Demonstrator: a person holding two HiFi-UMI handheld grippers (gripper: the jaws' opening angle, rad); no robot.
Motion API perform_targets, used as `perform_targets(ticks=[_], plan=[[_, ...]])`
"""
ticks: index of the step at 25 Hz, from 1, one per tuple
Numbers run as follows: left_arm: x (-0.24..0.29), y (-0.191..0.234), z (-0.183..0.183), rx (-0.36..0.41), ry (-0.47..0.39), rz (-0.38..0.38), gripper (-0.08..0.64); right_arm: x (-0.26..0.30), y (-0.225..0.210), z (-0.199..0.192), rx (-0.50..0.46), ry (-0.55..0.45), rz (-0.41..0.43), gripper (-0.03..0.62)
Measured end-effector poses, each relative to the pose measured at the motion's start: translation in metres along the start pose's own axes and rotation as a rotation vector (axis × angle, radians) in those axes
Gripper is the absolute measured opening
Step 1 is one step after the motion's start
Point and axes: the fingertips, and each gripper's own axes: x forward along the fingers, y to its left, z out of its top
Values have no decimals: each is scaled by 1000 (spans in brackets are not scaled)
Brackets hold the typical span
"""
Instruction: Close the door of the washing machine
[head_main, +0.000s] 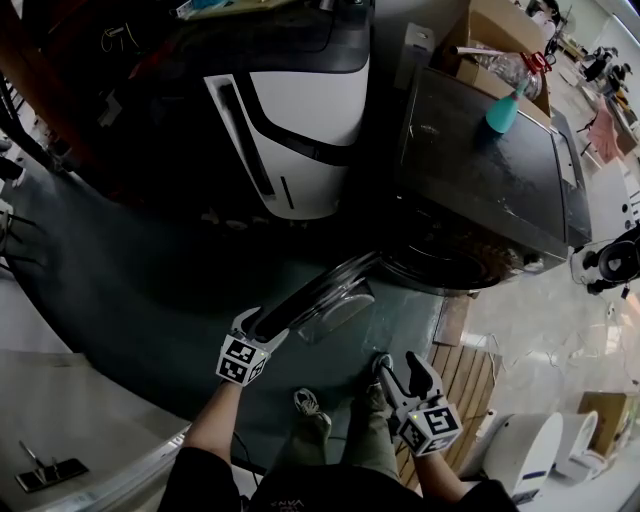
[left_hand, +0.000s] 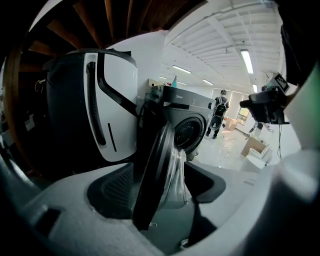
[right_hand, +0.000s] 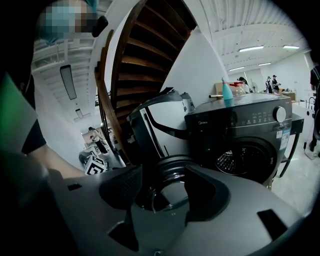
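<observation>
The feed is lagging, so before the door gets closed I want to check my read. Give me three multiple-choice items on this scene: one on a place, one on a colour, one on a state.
1. Where does the teal bottle stand?
A. on the floor
B. on top of the washing machine
C. on a shelf

2. What colour is the washing machine's body?
A. white
B. red
C. dark grey

3. How is the washing machine's door?
A. shut
B. swung open
C. taken off and lying flat

Answers:
1 B: the bottle sits on the machine's top panel in both the head view and the right gripper view.
2 C: the top and the front panel are both dark grey.
3 B: the door stands out from the machine's front, with its rim between the open jaws of the left claw.
</observation>
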Motion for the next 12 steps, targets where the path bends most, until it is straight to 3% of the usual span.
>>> perform_targets(ticks=[12], plan=[[41, -12, -10, 40, 73, -78, 341, 0, -24, -27, 32, 30, -20, 245]])
